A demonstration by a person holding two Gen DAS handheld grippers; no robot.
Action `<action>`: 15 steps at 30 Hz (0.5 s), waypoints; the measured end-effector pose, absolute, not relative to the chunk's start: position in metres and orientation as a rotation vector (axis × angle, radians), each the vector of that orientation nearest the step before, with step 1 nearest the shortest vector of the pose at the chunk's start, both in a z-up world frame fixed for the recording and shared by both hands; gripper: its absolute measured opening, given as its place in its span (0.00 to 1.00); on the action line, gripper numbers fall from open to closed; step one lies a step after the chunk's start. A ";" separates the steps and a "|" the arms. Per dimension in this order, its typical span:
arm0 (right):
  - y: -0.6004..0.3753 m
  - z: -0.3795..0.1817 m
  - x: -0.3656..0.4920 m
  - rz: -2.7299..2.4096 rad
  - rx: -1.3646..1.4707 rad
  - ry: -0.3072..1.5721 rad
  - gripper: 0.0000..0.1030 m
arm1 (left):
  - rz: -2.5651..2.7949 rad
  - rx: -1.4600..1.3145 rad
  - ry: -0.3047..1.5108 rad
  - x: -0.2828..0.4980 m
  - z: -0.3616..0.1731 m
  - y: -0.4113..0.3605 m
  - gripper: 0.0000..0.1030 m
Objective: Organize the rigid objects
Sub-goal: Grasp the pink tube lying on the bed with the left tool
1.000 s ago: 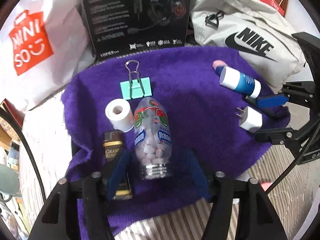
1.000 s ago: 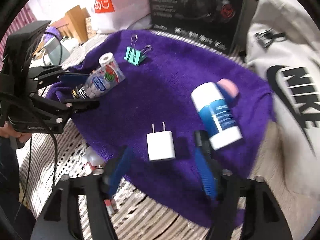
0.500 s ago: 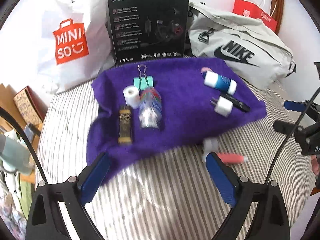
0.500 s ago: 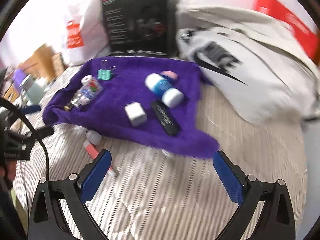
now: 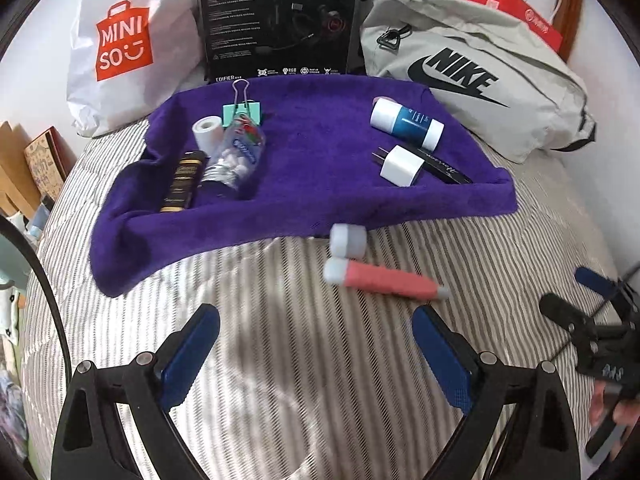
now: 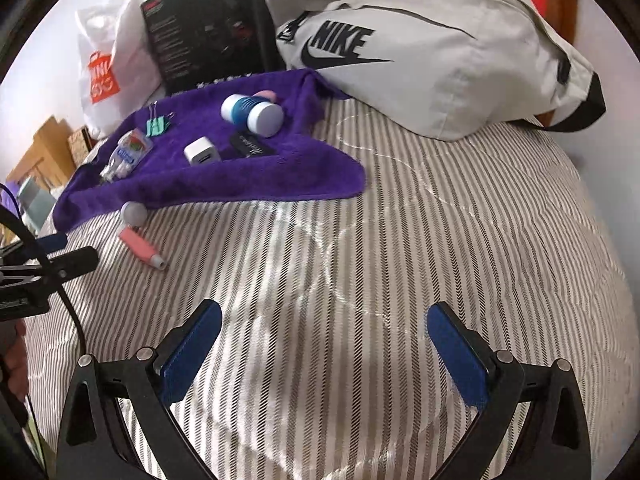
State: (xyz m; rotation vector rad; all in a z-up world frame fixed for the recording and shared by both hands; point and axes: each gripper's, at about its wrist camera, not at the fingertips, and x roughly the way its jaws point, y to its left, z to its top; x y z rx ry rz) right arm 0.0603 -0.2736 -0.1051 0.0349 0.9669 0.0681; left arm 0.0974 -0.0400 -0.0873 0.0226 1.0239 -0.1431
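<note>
On the far left of the purple towel [image 5: 312, 168] lie a black-and-gold lighter [image 5: 182, 186], a white tape roll [image 5: 206, 134], a clear candy bottle [image 5: 236, 156] and a green binder clip [image 5: 242, 112], packed close together. Toward the towel's right side sit a white charger plug [image 5: 400, 166], a slim black stick [image 5: 444, 166] just behind it, and a blue-and-white tube [image 5: 406, 124]. Off the towel, on the striped bed [image 5: 300, 380], rest a small white cap [image 5: 348, 240] at the towel's front edge and a pink tube [image 5: 384, 282] just beside it. The left gripper [image 5: 316, 344] hangs spread and empty over bare bedding; the right gripper [image 6: 324, 340] is likewise spread, holding nothing.

The pink tube looks round, so a clumsy pinch on the soft, domed mattress could roll it toward the bed's edge, and the cap could be knocked under the towel's fold. Open room is generous in the towel's middle and across the near bedding; the left cluster is crowded.
</note>
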 end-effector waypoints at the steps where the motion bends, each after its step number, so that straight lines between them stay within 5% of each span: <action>1: -0.276 -0.108 0.062 0.063 0.039 0.967 0.98 | -0.133 0.008 1.026 0.101 -0.089 -0.043 0.95; 15: -0.266 -0.129 0.073 0.027 -0.034 0.945 1.00 | 0.000 -0.054 1.074 0.131 -0.118 -0.075 0.95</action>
